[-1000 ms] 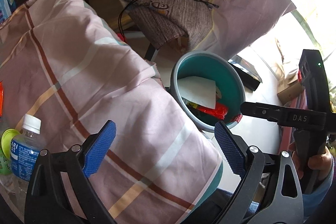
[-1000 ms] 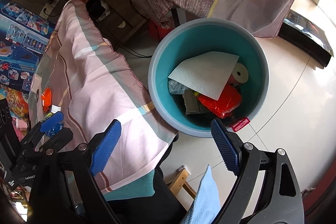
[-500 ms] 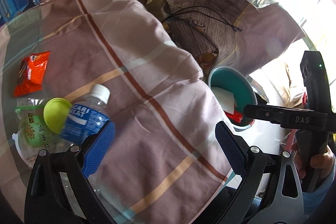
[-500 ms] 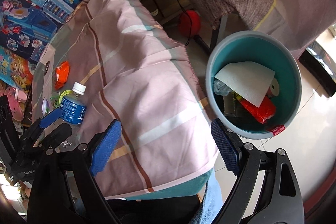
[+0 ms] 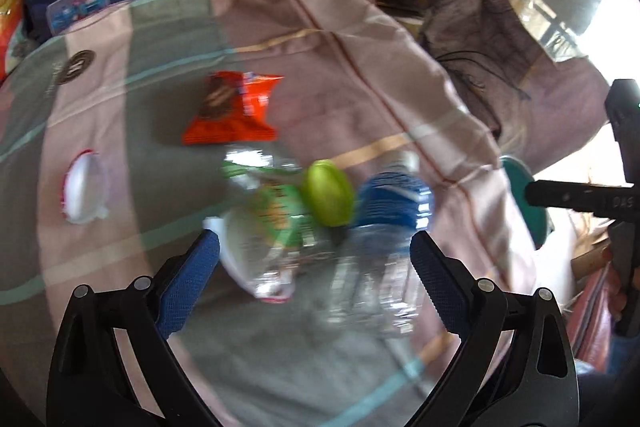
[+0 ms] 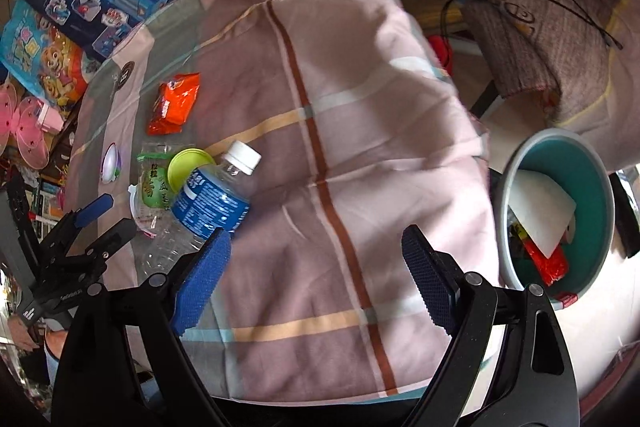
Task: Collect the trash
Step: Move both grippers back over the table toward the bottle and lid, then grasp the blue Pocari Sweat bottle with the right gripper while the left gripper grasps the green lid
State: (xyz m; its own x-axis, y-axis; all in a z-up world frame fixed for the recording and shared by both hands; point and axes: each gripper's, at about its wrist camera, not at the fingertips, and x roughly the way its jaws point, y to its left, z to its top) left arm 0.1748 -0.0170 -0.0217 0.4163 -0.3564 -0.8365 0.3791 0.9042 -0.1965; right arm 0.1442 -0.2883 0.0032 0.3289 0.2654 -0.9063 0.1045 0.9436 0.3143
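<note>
Right gripper (image 6: 316, 259) over plaid cloth (image 6: 340, 131), jaws wide apart, nothing between pads. Left of it on cloth: clear water bottle (image 6: 200, 211) with blue label and white cap, lying tilted, cap up and to the right. Just beside bottle: lime-green lid (image 6: 188, 165) and green-printed clear packet (image 6: 152, 183). Orange snack wrapper (image 6: 174, 103) farther up, apart from these. Left gripper (image 6: 106, 217) at left edge, jaws parted, empty. Teal bin (image 6: 596, 187) at right, below table edge, holding white paper and red wrapper.
</note>
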